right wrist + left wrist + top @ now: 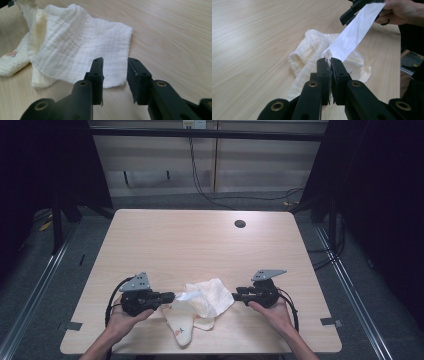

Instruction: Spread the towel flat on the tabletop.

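Left claw (329,62) is pinched tight on a corner of the crumpled cream muslin cloth (204,301). Right claw (115,65) sits open just short of the opposite edge, so it probably needs to nudge forward and clamp next.

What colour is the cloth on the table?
The cloth is cream white with a faint woven grid, clearest in the right gripper view.

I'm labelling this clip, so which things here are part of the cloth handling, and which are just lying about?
In the job:
- cream cloth
- left claw, shut on a cloth edge
- right claw, open at the cloth's other edge

Lying about:
- tape pieces on the table
- cables on the floor
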A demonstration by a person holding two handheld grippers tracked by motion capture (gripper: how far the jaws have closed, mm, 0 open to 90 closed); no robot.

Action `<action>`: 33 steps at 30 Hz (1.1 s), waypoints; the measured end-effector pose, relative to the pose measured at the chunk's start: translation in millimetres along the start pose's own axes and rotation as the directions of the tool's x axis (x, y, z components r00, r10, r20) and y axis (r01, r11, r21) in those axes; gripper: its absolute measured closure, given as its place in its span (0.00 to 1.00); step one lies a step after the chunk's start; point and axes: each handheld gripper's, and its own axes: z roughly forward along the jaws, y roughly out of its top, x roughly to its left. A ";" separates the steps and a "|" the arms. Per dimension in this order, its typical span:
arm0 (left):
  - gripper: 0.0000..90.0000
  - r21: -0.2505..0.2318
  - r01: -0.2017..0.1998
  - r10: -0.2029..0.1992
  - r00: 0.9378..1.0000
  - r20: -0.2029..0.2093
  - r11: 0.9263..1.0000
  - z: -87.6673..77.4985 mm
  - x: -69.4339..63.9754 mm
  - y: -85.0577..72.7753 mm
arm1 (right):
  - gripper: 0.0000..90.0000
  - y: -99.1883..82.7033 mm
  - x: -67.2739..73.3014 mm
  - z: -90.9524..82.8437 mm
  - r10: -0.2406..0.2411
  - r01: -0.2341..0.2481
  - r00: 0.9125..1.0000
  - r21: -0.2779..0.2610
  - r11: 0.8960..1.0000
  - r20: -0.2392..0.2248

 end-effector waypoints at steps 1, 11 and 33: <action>0.96 0.000 0.000 0.000 1.000 0.000 1.000 0.0 0.0 0.0 | 0.75 0.0 0.0 0.0 0.000 0.000 1.000 0.000 1.000 0.000; 0.96 0.012 0.043 -0.042 0.998 -0.041 0.999 -2.1 17.9 -11.3 | 0.82 -1.0 8.8 16.3 -0.074 0.078 0.994 0.046 0.996 -0.083; 0.96 0.025 0.140 -0.138 0.989 -0.049 0.990 1.4 39.5 -25.7 | 0.71 -13.2 17.3 24.6 -0.269 0.286 0.950 0.088 0.954 -0.159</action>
